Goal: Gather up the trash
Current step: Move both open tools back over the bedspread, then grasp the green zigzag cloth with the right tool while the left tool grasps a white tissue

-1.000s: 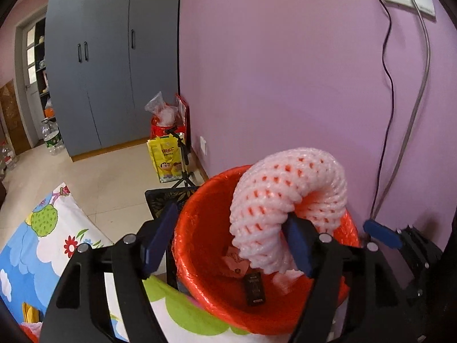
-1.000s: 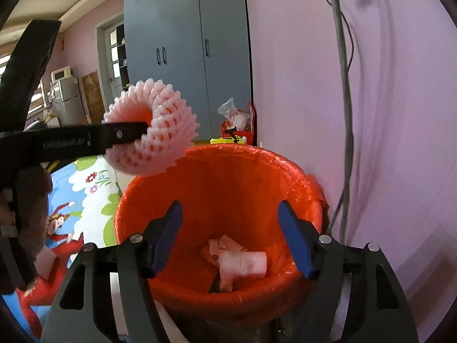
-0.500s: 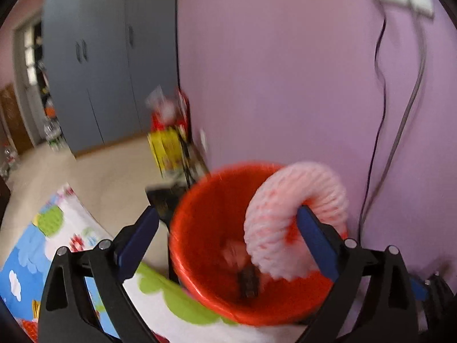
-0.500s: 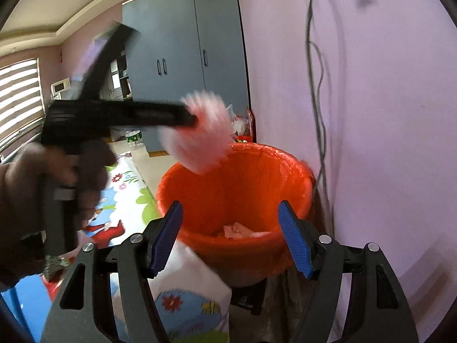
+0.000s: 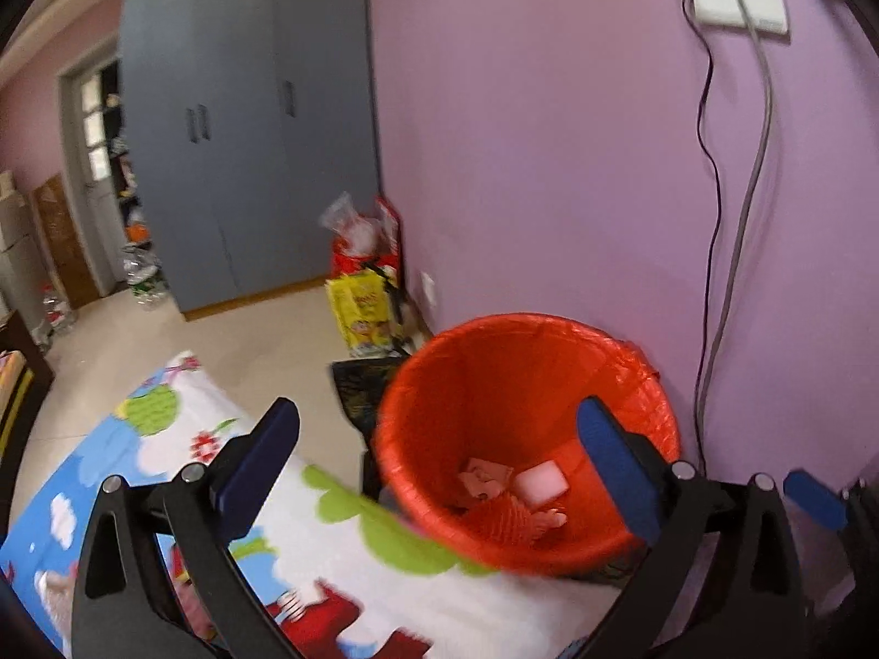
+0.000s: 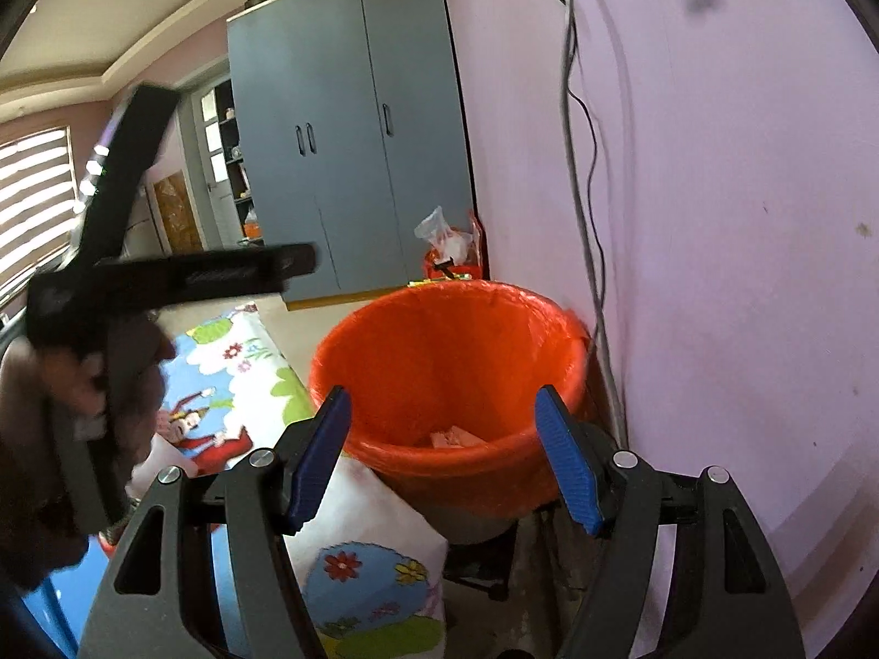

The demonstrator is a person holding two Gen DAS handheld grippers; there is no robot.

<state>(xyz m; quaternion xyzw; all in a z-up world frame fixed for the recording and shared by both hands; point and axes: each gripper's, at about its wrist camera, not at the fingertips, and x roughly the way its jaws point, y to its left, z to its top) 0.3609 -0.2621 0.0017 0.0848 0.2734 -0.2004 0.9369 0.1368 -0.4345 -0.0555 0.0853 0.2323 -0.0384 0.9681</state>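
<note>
An orange-lined trash bin (image 5: 549, 340) stands against the purple wall; it also shows in the right wrist view (image 6: 456, 467). Inside lie the pink foam fruit net (image 5: 511, 516), a white foam piece (image 5: 541, 483) and paper scraps (image 5: 483, 480). My left gripper (image 5: 439, 472) is open and empty, above and short of the bin's near rim. My right gripper (image 6: 442, 461) is open and empty, just before the bin. The left gripper's body (image 6: 181, 274) shows at the left of the right wrist view.
A cartoon-print sheet (image 5: 165, 439) covers the surface left of the bin. Cables (image 5: 730, 252) hang down the wall behind the bin. A yellow bag (image 5: 362, 307) and red bag (image 5: 357, 252) stand by the grey wardrobe (image 5: 247, 121).
My left gripper opened and let go of the pink foam net, which dropped into the bin. The left gripper then pulled back. The right gripper drew back a little.
</note>
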